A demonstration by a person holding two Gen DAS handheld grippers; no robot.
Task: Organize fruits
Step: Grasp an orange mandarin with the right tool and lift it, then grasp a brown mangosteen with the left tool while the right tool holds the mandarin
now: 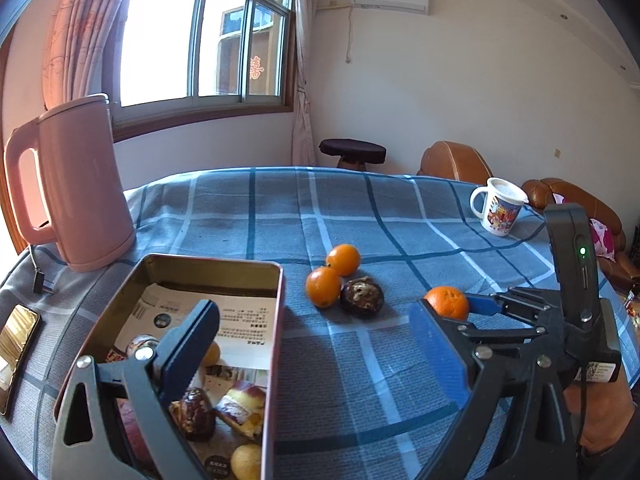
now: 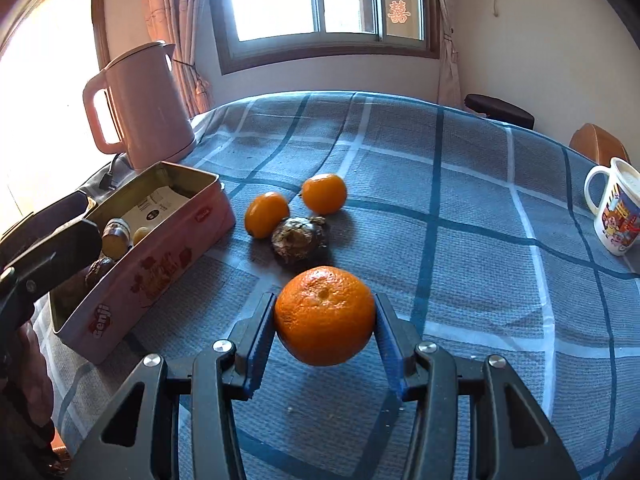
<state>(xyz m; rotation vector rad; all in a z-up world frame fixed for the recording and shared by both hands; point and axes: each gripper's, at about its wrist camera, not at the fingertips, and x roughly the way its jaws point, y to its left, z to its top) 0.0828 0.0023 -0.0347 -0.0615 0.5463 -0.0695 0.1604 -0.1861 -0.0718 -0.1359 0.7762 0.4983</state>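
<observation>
My right gripper [image 2: 325, 316] is shut on an orange [image 2: 325, 315] and holds it just above the blue checked cloth; it also shows in the left wrist view [image 1: 448, 301]. Two more oranges [image 2: 267, 214] [image 2: 324, 193] and a dark shrivelled fruit [image 2: 298, 239] lie together on the cloth beyond it. My left gripper [image 1: 316, 344] is open and empty, its left finger [image 1: 192, 344] over the open pink tin [image 1: 276, 320]. The tin holds a leaflet, wrapped snacks, a dark fruit and small yellow fruits.
A pink kettle [image 1: 76, 188] with its cord stands behind the tin. A phone [image 1: 16, 344] lies at the left table edge. A printed mug [image 2: 616, 208] stands at the far right. Brown sofas and a stool sit beyond the table.
</observation>
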